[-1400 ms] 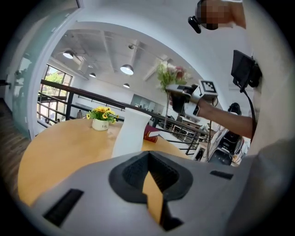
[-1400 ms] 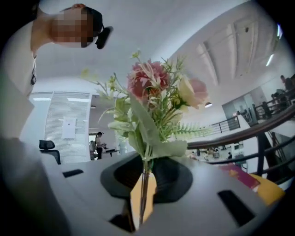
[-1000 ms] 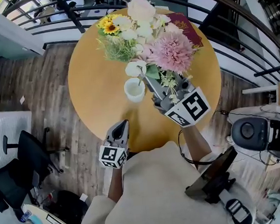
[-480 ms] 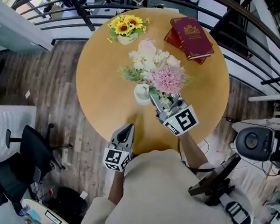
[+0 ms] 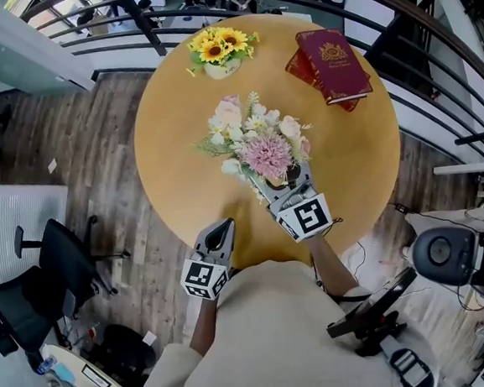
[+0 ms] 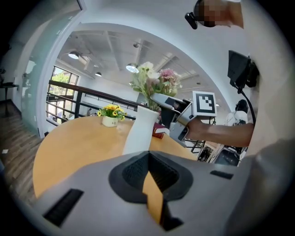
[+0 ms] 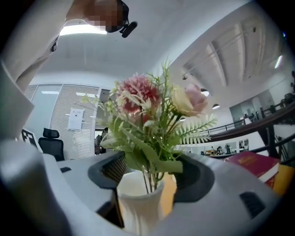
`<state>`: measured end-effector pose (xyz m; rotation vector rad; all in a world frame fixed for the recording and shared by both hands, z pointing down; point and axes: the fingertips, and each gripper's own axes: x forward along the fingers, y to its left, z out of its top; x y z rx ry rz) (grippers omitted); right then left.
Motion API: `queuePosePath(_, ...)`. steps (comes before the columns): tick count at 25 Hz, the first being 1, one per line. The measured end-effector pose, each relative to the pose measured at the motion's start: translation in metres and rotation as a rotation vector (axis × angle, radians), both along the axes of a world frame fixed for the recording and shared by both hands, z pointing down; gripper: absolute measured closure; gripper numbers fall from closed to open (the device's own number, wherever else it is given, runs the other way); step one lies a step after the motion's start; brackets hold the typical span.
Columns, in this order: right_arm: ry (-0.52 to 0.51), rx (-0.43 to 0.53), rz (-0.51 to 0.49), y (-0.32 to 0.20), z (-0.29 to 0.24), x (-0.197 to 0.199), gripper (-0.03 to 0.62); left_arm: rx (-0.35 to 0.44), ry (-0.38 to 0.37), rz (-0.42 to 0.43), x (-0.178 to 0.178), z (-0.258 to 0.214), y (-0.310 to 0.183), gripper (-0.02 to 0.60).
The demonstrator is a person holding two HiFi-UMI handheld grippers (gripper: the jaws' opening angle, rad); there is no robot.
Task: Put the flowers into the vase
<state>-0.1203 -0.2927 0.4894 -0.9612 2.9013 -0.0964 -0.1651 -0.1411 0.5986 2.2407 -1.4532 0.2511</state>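
Head view | flowers (image 5: 259, 145) lowered into vase (image 7: 138, 203) | right tool (image 5: 279, 185) just spread round vase | left tool (image 5: 222, 227) pressed together

The head view looked steeply down from above the person onto the round light-wood table (image 5: 178, 135), with the left gripper (image 5: 220, 230) and right gripper (image 5: 273, 181) at its near edge. The left gripper view sat low, facing across the tabletop past its closed fingers (image 6: 152, 198) to the tall white ceramic vase (image 6: 137, 131) well beyond them. The right gripper view looked level at close range. The same vase (image 7: 138, 203) stood between its fingers (image 7: 230, 203), whose jaws had just been opening. All three views shared the pink-and-cream artificial bouquet (image 5: 259, 145).
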Motion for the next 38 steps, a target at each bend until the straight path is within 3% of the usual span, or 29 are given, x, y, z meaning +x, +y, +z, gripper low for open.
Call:
queuePosePath(7,0.032,0.003,-0.002,0.0,0.011,-0.002,0.137,0.002,-0.002,-0.002,0.001,-0.001,0.001,0.575)
queuePosePath(9,0.038,-0.006,0.002,0.002,0.017,-0.002,0.115,0.003,-0.001,-0.003,0.001,-0.001,0.001,0.575)
queuePosePath(17,0.079,-0.067,-0.032,0.012,0.036,0.002,0.113,0.019,-0.004,0.001,0.003,-0.004,-0.001,0.575)
queuePosePath(27,0.039,-0.174,-0.01,0.019,0.045,0.034,0.118,0.036,-0.006,0.018,0.013,-0.008,-0.006,0.575)
queuePosePath(29,0.06,-0.193,0.01,0.021,0.05,0.045,0.183,0.047,-0.008,0.024,0.016,-0.011,-0.01,0.575)
queuePosePath(30,0.074,-0.2,0.026,0.021,0.051,0.052,0.262,0.052,-0.01,0.027,0.018,-0.012,-0.011,0.575)
queuePosePath(32,0.101,-0.2,0.067,0.021,0.053,0.064,0.513,0.06,-0.011,0.034,0.022,-0.014,-0.013,0.575)
queuePosePath(33,0.109,-0.197,0.077,0.022,0.053,0.069,0.585,0.065,-0.012,0.037,0.025,-0.016,-0.013,0.575)
queuePosePath(38,0.102,-0.19,0.074,0.03,0.045,0.086,0.585,0.089,-0.021,0.057,0.046,-0.025,-0.012,0.575)
